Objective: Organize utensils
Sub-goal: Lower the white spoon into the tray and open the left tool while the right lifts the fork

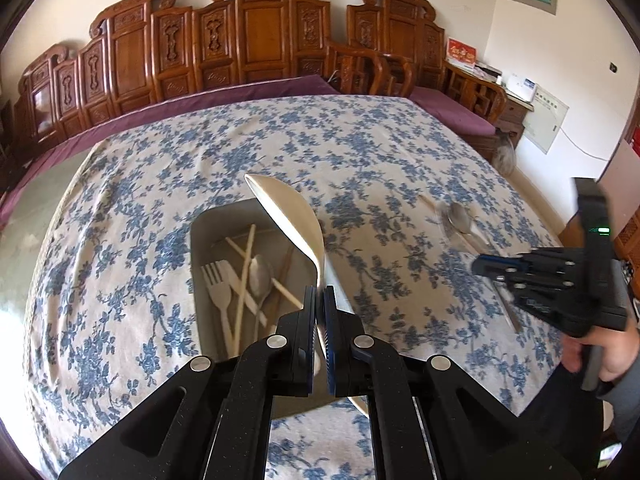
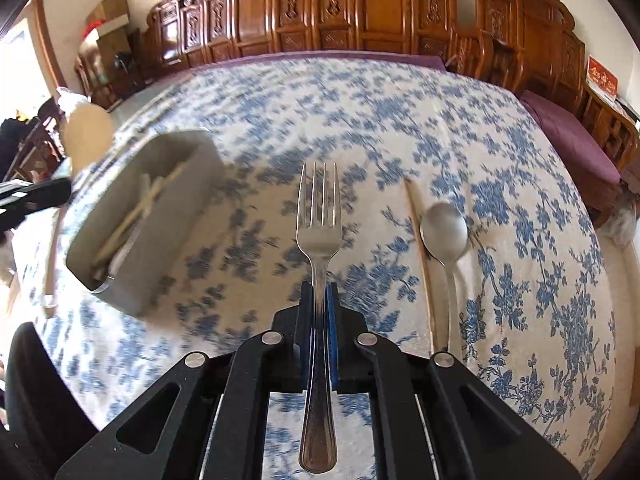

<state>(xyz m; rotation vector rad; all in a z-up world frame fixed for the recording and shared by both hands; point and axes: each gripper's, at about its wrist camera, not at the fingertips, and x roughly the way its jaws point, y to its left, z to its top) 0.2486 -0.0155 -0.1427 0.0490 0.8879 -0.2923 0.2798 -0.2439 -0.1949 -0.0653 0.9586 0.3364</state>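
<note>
My left gripper [image 1: 319, 294] is shut on a large white spoon [image 1: 292, 220] and holds it above the grey utensil tray [image 1: 198, 240]. The tray holds a white plastic fork [image 1: 218, 292], a knife, a metal spoon [image 1: 260, 276] and chopsticks. My right gripper [image 2: 319, 292] is shut on a metal fork [image 2: 319, 216], tines pointing away, above the tablecloth. It shows at the right of the left wrist view [image 1: 486, 266]. The tray [image 2: 168, 240] is to the fork's left. A metal spoon [image 2: 444, 232] and a chopstick [image 2: 420, 248] lie on the cloth to its right.
A blue floral tablecloth [image 1: 360, 140] covers the table. Carved wooden benches [image 1: 248, 40] with purple cushions stand behind it. A hand [image 1: 612, 360] holds the right gripper at the table's right edge. The white spoon's bowl [image 2: 88, 136] shows at the left of the right wrist view.
</note>
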